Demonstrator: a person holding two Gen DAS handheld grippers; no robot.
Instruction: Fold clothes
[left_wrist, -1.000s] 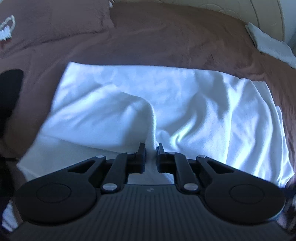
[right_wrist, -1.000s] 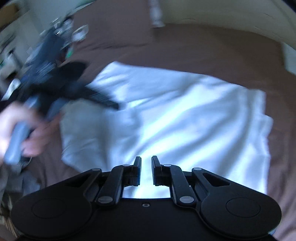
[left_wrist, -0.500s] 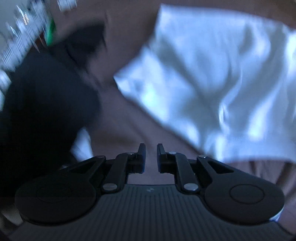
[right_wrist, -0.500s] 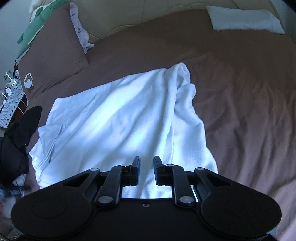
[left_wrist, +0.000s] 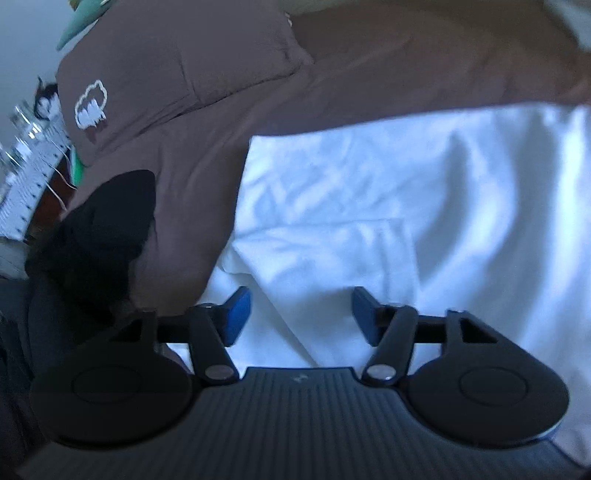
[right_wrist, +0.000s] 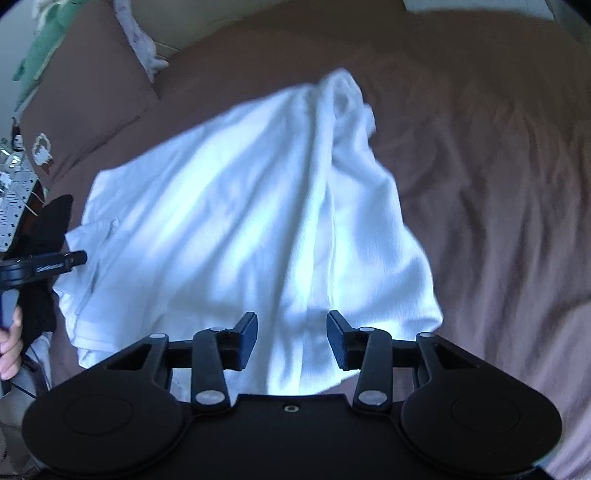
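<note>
A white garment (right_wrist: 236, 221) lies spread and rumpled on a bed covered with a brown bedspread (right_wrist: 498, 166). In the right wrist view its far end is bunched into a raised ridge, and long creases run down its length toward the camera. Its near edge lies just below the right gripper (right_wrist: 291, 339), whose jaws stand wide apart with nothing between them, hovering over the cloth.

In the left wrist view the left gripper (left_wrist: 301, 317) also has its jaws spread wide and empty, poised above the near left corner of the white garment (left_wrist: 388, 206), where a folded layer shows a straight seam line. Whether the jaws touch the fabric cannot be told.

A brown pillow (left_wrist: 155, 74) with a small white sheep design sits at the head of the bed, to the far left of the garment. A dark piece of clothing (left_wrist: 99, 236) lies at the bed's left edge, apart from the white cloth. In the right wrist view a hand (right_wrist: 9, 347) grips the left tool's handle at the left margin.
</note>
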